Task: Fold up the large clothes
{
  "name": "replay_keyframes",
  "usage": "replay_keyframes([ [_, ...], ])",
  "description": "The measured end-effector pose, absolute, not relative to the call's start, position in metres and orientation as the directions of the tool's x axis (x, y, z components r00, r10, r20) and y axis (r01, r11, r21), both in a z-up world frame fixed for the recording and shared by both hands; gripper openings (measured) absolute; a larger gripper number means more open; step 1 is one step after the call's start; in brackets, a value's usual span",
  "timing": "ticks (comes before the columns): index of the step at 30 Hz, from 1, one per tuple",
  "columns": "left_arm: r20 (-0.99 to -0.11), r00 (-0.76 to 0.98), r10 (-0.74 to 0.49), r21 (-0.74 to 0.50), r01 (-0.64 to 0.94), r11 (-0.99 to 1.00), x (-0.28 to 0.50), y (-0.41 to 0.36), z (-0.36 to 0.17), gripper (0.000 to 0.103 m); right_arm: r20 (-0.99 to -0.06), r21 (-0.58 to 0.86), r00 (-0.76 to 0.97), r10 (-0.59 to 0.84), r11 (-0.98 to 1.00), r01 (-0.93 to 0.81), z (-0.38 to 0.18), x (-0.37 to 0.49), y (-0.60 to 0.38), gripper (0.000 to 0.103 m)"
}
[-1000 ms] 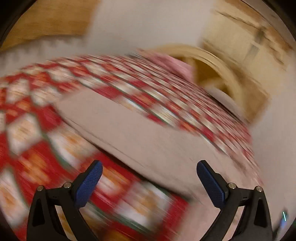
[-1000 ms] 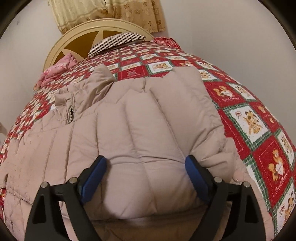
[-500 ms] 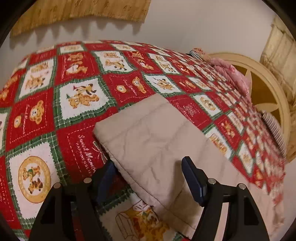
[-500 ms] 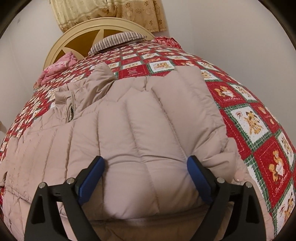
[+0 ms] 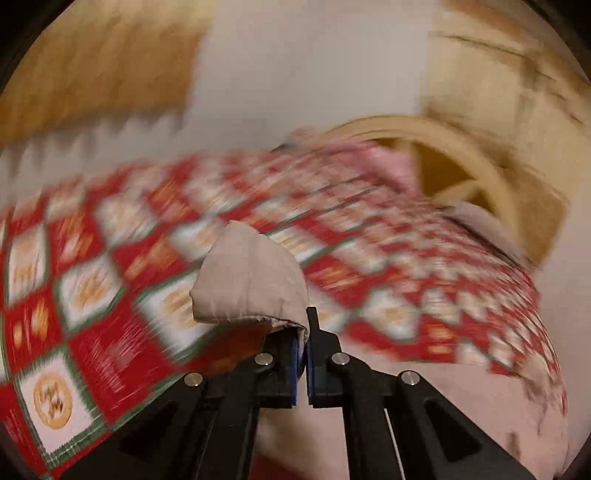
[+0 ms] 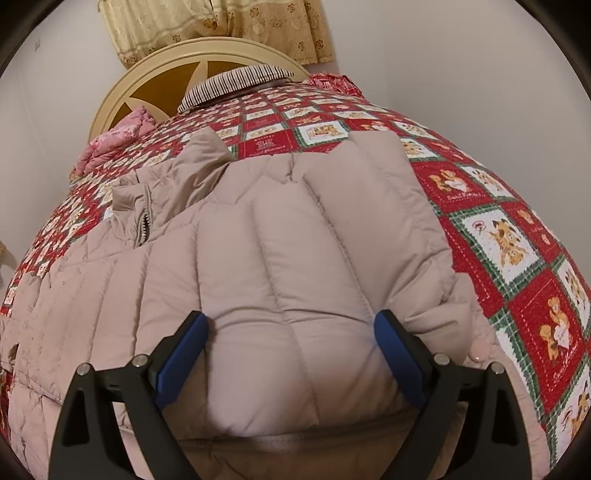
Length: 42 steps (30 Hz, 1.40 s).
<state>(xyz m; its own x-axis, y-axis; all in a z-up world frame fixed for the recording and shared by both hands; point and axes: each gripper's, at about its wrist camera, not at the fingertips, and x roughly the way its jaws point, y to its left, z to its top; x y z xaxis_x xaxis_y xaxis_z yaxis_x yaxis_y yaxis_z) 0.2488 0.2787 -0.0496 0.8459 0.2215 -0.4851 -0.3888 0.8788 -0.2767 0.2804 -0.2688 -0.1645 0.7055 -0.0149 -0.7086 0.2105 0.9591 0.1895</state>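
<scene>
My left gripper [image 5: 302, 334] has its fingers together, clamped on a corner of the jacket [image 5: 251, 280]. That beige corner bulges up and to the left of the blue pads, a puffy fold raised above the quilt [image 5: 92, 332]. Everything behind it in the left wrist view is smeared with blur: the red, white and green squares of the quilt, the headboard [image 5: 461, 147] at upper right, a curtain [image 5: 92, 74] at upper left. More beige fabric shows low on the right, under the gripper's frame.

My right gripper [image 6: 291, 354] has its fingers well apart. A thick, rounded bulge of the jacket [image 6: 288, 277] sits between them; whether the pads [image 6: 397, 354] touch it I cannot tell for sure, though the fabric does not look pinched.

In the right wrist view, the jacket lies spread across the bed, its quilted channels running away from me. Its collar and zipper [image 6: 142, 229] are at the left, crumpled. The quilt [image 6: 509, 240] with its bear pictures shows to the right and beyond the jacket. At the far end stand the round headboard [image 6: 155, 92], a striped pillow [image 6: 236, 79] and a pink bundle [image 6: 118, 136] beside it, with a gold curtain [image 6: 207, 26] on the wall above.
</scene>
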Motion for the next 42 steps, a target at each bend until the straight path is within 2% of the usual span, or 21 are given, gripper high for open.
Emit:
replay_keyframes([
  [4,-0.368,0.930,0.001,-0.205,-0.082,0.975,0.247,0.166,0.006,0.002,-0.704,0.203,0.710,-0.006,0.957,0.209,-0.164,0.280,-0.271,0.094],
  [5,-0.344,0.934,-0.094,-0.187,0.030,0.982,0.243,0.125,0.016,0.002,-0.702,0.209,0.713,-0.002,0.956,0.208,-0.164,0.279,-0.271,0.094],
  [7,-0.331,0.915,-0.230,-0.174,0.181,0.968,0.235,0.066,0.023,0.002,-0.697,0.220,0.717,0.006,0.953,0.207,-0.164,0.278,-0.273,0.094],
  [10,-0.366,0.841,-0.398,-0.180,0.355,0.917,0.227,-0.013,0.012,0.002,-0.688,0.243,0.725,0.020,0.948,0.205,-0.164,0.277,-0.275,0.094],
  [14,-0.461,0.740,-0.490,-0.127,0.492,0.861,0.221,-0.106,-0.029,0.003,-0.679,0.268,0.733,0.037,0.942,0.201,-0.164,0.275,-0.279,0.094],
  [20,-0.726,0.550,-0.414,-0.114,0.497,0.860,0.236,-0.155,-0.100,0.005,-0.663,0.313,0.746,0.064,0.929,0.199,-0.165,0.273,-0.284,0.094],
  [24,-0.748,0.525,-0.405,-0.083,0.532,0.843,0.217,-0.150,-0.091,0.009,-0.657,0.330,0.750,0.074,0.923,0.198,-0.165,0.273,-0.287,0.094],
  [27,-0.776,0.511,-0.370,-0.040,0.545,0.837,0.198,-0.144,-0.086,0.021,-0.650,0.347,0.755,0.085,0.917,0.196,-0.165,0.272,-0.289,0.094],
  [28,-0.773,0.515,-0.369,-0.038,0.543,0.839,0.191,-0.137,-0.083,0.036,-0.646,0.355,0.758,0.090,0.915,0.194,-0.165,0.271,-0.290,0.094],
  [29,-0.764,0.525,-0.376,-0.047,0.535,0.843,0.182,-0.127,-0.080,0.056,-0.640,0.366,0.762,0.096,0.911,0.193,-0.164,0.270,-0.292,0.094],
  [31,-0.727,0.558,-0.399,-0.079,0.509,0.857,0.171,-0.097,-0.078,0.079,-0.624,0.396,0.774,0.111,0.898,0.191,-0.163,0.266,-0.296,0.094],
  [36,-0.680,0.612,-0.404,-0.144,0.430,0.892,0.167,-0.031,-0.080,0.081,-0.576,0.521,0.800,0.167,0.829,0.201,-0.149,0.244,-0.309,0.088],
  [39,-0.638,0.663,-0.392,-0.236,0.316,0.919,0.167,0.014,-0.081,0.081,-0.499,0.587,0.831,0.248,0.801,0.113,-0.132,0.225,-0.296,0.088],
  [40,-0.634,0.672,-0.382,-0.272,0.269,0.924,0.170,0.027,-0.082,0.081,-0.506,0.580,0.819,0.271,0.809,0.091,-0.128,0.225,-0.286,0.094],
  [42,-0.631,0.681,-0.371,-0.317,0.210,0.925,0.175,0.046,-0.082,0.081,-0.592,0.511,0.766,0.250,0.852,0.117,-0.130,0.235,-0.265,0.097],
])
